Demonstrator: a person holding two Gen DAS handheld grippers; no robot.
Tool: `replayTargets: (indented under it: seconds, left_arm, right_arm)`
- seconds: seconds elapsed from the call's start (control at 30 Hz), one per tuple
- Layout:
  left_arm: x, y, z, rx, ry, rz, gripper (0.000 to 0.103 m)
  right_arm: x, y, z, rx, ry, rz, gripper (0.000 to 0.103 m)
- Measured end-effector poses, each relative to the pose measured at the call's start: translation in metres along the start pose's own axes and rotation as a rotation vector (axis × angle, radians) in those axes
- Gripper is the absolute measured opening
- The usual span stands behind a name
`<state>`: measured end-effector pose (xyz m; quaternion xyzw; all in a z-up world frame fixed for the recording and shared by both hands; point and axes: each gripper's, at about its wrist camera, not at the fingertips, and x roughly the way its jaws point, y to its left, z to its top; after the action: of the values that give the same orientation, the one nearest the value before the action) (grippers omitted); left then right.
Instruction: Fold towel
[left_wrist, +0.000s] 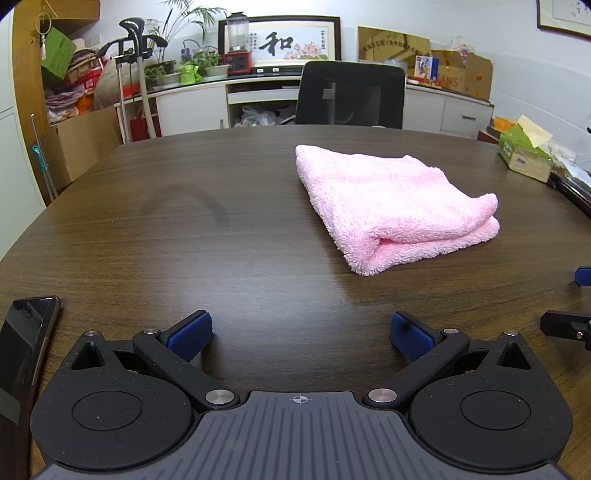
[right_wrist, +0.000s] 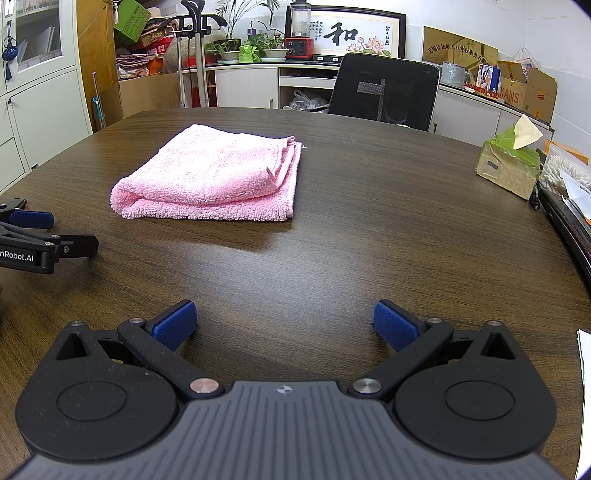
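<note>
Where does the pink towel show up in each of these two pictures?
Left wrist view: the pink towel lies folded on the table, right of centre.
Right wrist view: the pink towel lies left of centre.
Shared landmark: the black chair stands behind the table in both.

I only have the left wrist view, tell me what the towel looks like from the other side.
Observer: In the right wrist view the pink towel shows its stacked free edges on its right side, lying a bit uneven.
Operator: Is my left gripper holding anything?
Observer: No. From the right wrist view the left gripper sits apart from the towel, nothing between its fingers.
Operator: And the right gripper?
Observer: The right gripper is open over bare table, short of the towel.
Operator: Anything by the tissue box?
Observer: Beside the tissue box there is a clear bag of cotton swabs.
</note>
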<state>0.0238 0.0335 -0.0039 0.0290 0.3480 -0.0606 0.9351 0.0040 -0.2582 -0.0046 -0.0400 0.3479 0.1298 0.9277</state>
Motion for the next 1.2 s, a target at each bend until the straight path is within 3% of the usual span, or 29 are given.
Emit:
replayTargets:
  seconds: [0.83, 1.2]
  left_arm:
    - [0.001, 0.013, 0.001, -0.018, -0.007, 0.022, 0.103]
    - [0.0, 0.023, 0.0, -0.014, -0.007, 0.018, 0.103]
  right_arm:
    - [0.002, -0.003, -0.001, -0.004, 0.0, 0.007, 0.103]
    - [-0.006, -0.061, -0.013, 0.083, -0.003, -0.098, 0.103]
